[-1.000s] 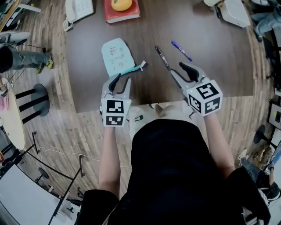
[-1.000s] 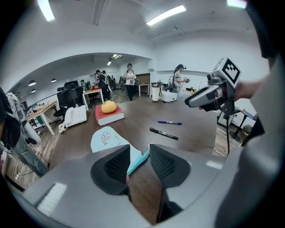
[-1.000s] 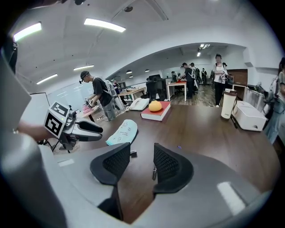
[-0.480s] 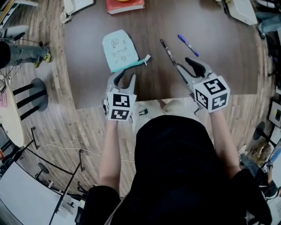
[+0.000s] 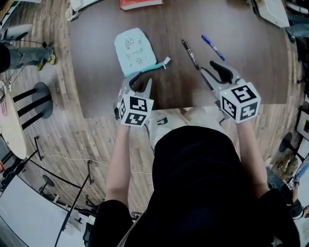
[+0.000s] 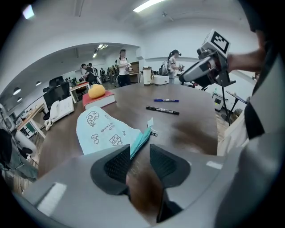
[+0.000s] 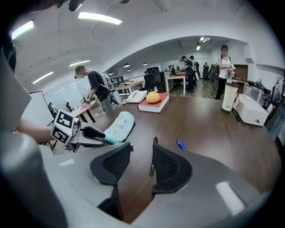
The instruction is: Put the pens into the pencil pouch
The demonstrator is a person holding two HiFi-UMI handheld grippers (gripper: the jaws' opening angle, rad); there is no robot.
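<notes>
We are recording the left hand-held gripper point(image 5: 140, 81) and right hand-held gripper point(image 5: 208, 68) empty, jaws partly apart, above the near edge of a dark desk point(image 5: 241, 87) in an open office. A red book point(image 5: 140, 4) is lying at the far side. The pencil pouch point(image 5: 134, 50) is lying just ahead of the left. The black pen point(image 5: 189, 53) is lying just ahead of the right, with the blue pen point(image 5: 213, 47) beyond it.

The brown table point(image 5: 96, 77) bears a pale blue pouch point(image 5: 135, 50), black pen point(image 5: 189, 54), blue pen point(image 5: 212, 47) and red book point(image 5: 140, 4).
</notes>
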